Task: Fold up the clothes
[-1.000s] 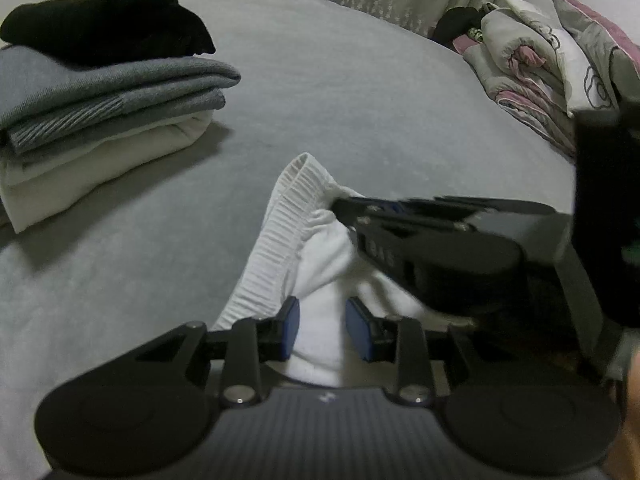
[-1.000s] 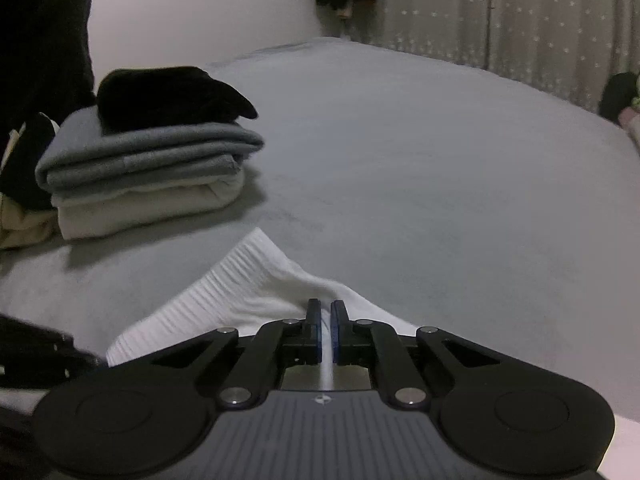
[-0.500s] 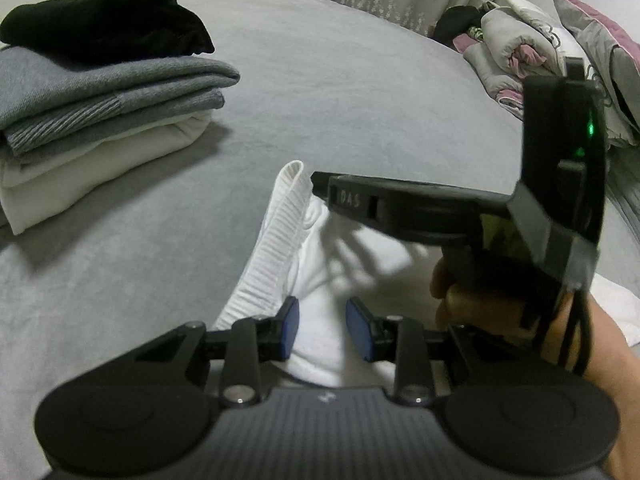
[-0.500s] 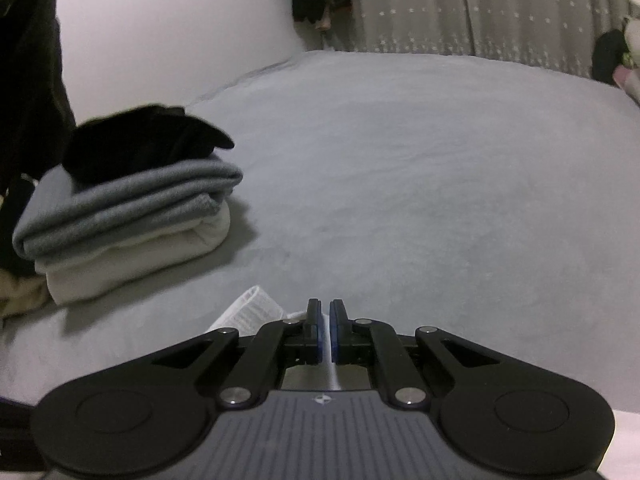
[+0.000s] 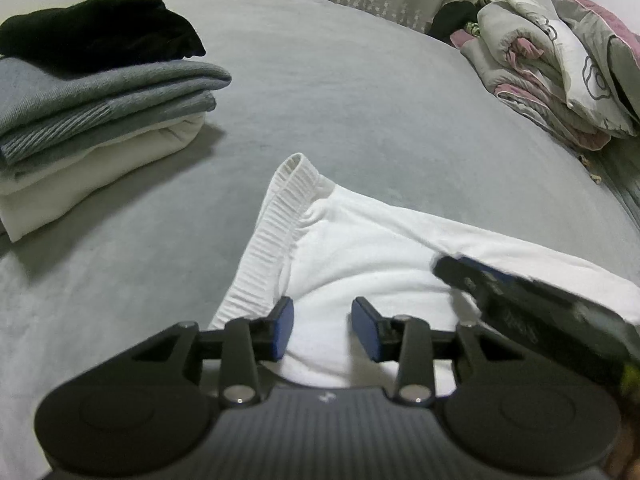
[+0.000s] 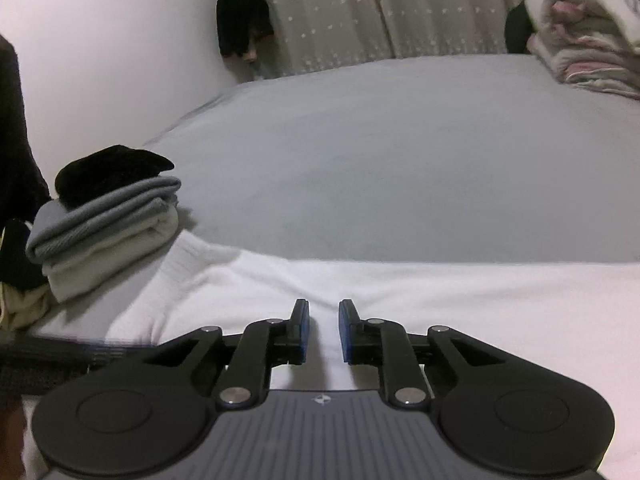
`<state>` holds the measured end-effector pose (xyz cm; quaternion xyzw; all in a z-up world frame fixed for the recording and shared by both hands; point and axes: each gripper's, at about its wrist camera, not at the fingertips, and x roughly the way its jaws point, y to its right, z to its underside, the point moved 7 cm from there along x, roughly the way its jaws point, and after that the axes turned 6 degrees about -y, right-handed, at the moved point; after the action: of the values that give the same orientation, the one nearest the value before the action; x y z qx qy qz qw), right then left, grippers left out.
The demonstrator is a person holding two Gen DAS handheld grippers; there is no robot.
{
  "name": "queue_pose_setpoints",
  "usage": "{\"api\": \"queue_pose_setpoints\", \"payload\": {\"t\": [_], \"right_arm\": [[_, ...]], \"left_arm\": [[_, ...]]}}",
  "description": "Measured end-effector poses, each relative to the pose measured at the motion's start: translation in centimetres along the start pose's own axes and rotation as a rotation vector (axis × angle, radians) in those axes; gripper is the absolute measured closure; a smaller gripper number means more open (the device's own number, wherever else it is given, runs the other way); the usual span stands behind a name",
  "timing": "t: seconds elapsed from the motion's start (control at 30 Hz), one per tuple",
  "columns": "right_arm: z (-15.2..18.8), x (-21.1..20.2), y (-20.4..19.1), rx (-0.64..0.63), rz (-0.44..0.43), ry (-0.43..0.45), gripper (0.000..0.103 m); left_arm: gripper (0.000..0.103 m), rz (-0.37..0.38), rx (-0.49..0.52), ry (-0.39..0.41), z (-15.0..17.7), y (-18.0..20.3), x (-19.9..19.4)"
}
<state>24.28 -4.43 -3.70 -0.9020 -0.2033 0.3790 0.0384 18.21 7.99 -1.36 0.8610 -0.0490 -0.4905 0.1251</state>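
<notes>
A white garment [image 5: 380, 248] with a ribbed waistband [image 5: 276, 236] lies spread on the grey bed [image 5: 340, 80]. My left gripper [image 5: 325, 326] hovers low over the garment just right of the waistband. Its jaws are opening, and a soft bulge of white cloth sits between the blue pads without being pressed. In the left wrist view my right gripper [image 5: 444, 268] shows blurred at the lower right, over the cloth. In its own view the right gripper [image 6: 323, 328] is opening above the white garment [image 6: 440, 300], and a low ridge of cloth lies loose between its pads.
A stack of folded clothes [image 5: 100, 100], black on grey on cream, stands at the left, also seen as the stack [image 6: 108, 220] in the right wrist view. Rolled bedding and pillows [image 5: 560, 72] lie at the far right. A dark garment [image 6: 242, 24] hangs by the curtain.
The right gripper swept from beside the waistband to the right along the garment, and its shut jaws parted off the cloth. The left jaws widened a little. The left hand stayed put.
</notes>
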Motion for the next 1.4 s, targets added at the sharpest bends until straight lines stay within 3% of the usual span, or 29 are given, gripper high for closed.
{"api": "queue_pose_setpoints", "payload": {"t": [0.3, 0.47, 0.63, 0.77, 0.87, 0.97, 1.17, 1.27, 1.4], "right_arm": [[3.9, -3.8, -0.9, -0.067, 0.031, -0.006, 0.084], [3.1, -5.1, -0.5, -0.046, 0.029, 0.001, 0.08], [2.7, -7.0, 4.3, 0.03, 0.117, 0.041, 0.078], [4.2, -7.8, 7.6, 0.101, 0.135, -0.015, 0.077], [5.5, -10.5, 8.2, 0.097, 0.219, 0.031, 0.077], [7.2, -13.5, 8.2, 0.185, 0.16, 0.066, 0.077], [9.8, -14.4, 3.1, -0.036, 0.039, 0.057, 0.077], [9.7, -12.7, 2.0, -0.082, 0.039, 0.044, 0.077], [9.4, -10.8, 1.2, -0.141, 0.074, 0.028, 0.077]], "left_arm": [[0.067, -0.007, 0.015, 0.001, 0.1, 0.2, 0.0], [0.066, -0.006, 0.032, 0.004, 0.1, 0.6, -0.2], [0.064, 0.084, 0.089, 0.006, 0.8, 3.0, -1.1], [0.064, 0.074, 0.15, -0.006, 1.8, 4.6, -0.5], [0.064, 0.076, 0.157, -0.007, 2.2, 5.1, -0.7], [0.063, 0.086, 0.11, -0.004, 2.1, 4.2, -1.5], [0.063, 0.1, -0.115, -0.029, 2.5, -0.3, -3.0], [0.062, 0.105, -0.223, -0.049, 2.3, -2.4, -2.6], [0.058, 0.094, -0.27, -0.027, 1.8, -3.4, -2.1]]}}
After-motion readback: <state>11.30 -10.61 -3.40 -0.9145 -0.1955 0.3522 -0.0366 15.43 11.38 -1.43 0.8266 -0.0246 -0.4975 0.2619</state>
